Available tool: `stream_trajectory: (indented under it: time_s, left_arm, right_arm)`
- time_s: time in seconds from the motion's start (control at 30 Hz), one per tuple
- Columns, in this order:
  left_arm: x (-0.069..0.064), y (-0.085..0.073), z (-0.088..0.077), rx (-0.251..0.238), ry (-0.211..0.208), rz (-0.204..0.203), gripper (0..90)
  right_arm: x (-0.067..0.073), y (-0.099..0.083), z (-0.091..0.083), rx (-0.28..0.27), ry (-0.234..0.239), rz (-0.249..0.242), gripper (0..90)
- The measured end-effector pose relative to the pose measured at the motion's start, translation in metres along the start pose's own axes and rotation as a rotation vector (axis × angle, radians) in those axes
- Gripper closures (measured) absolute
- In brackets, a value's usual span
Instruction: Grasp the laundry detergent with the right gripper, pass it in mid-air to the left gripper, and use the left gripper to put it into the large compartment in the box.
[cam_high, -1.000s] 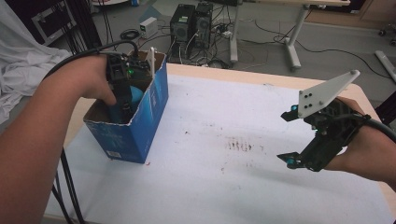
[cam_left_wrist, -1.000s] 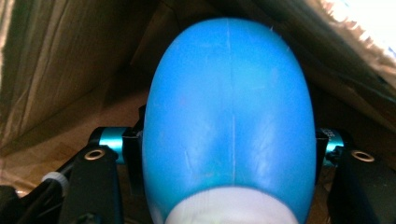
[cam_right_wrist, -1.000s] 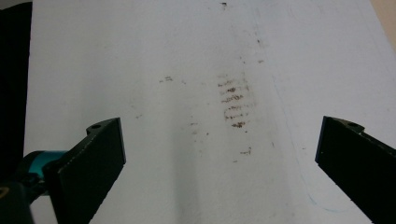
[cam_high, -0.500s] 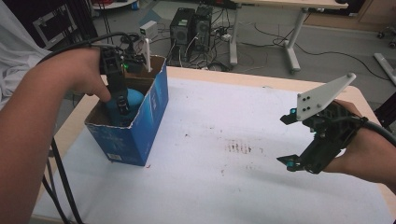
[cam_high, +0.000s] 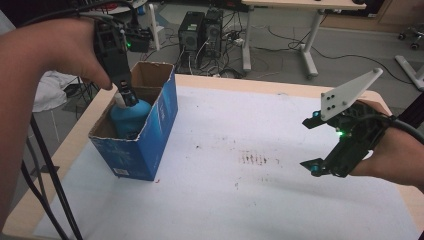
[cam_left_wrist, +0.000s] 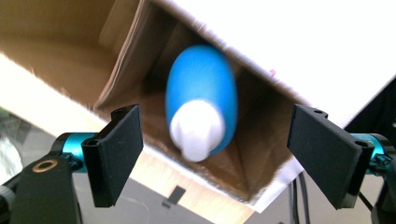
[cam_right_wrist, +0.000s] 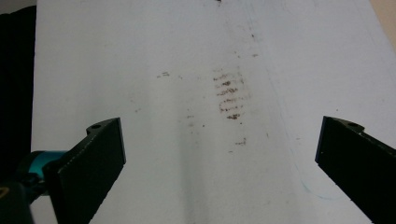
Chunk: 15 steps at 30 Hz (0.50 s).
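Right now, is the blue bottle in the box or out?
In. The blue bottle stands inside the open cardboard box, white cap up; the left hand-held gripper is open above it, not gripping.

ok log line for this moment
left gripper: open above blue bottle in box | right gripper: open, empty

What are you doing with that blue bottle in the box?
A person holds a gripper in each hand. The left gripper hangs over the open blue cardboard box, jaws open on either side of the white cap of the blue bottle that stands inside, not pinching it. The right gripper waits open above the stained white table cover, holding nothing.
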<state>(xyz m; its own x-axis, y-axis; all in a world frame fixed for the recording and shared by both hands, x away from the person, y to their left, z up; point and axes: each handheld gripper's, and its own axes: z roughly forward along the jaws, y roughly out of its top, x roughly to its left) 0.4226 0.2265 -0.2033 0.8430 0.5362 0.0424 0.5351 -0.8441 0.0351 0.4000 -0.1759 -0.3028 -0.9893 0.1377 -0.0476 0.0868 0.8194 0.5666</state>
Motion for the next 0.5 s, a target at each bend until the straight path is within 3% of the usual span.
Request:
stream_trajectory:
  time_s: [0.07,0.1,0.13,0.17,0.2,0.23,0.27,0.5]
  left_arm:
    - [-0.006,0.007,-0.006,-0.015,-0.003,0.038,18.2]
    - [-0.006,0.007,-0.006,-0.015,-0.003,0.038,17.1]
    - [-0.013,0.015,-0.010,-0.026,-0.016,0.071,16.7]
    - [-0.013,0.015,-0.010,-0.026,-0.016,0.071,16.7]
    - [-0.019,0.023,-0.013,-0.027,-0.027,0.109,16.7]
    - [-0.019,0.023,-0.013,-0.027,-0.027,0.109,16.6]
    - [-0.025,0.031,-0.014,-0.029,-0.035,0.143,16.6]
    - [-0.036,0.054,-0.010,-0.027,-0.066,0.212,14.9]
  right_arm:
    - [-0.003,0.002,-0.003,0.005,-0.002,-0.002,0.9]
    - [-0.004,0.002,-0.004,0.009,0.000,-0.003,0.9]
    - [-0.006,0.003,-0.006,0.016,0.003,-0.012,0.9]
    - [-0.006,0.003,-0.006,0.016,0.003,-0.012,0.9]
    - [-0.010,0.006,-0.010,0.037,0.009,-0.017,0.9]
    - [-0.010,0.006,-0.010,0.037,0.009,-0.017,0.9]
    - [-0.013,0.007,-0.013,0.054,0.009,-0.025,0.9]
    - [-0.024,0.010,-0.020,0.153,0.029,-0.040,0.9]
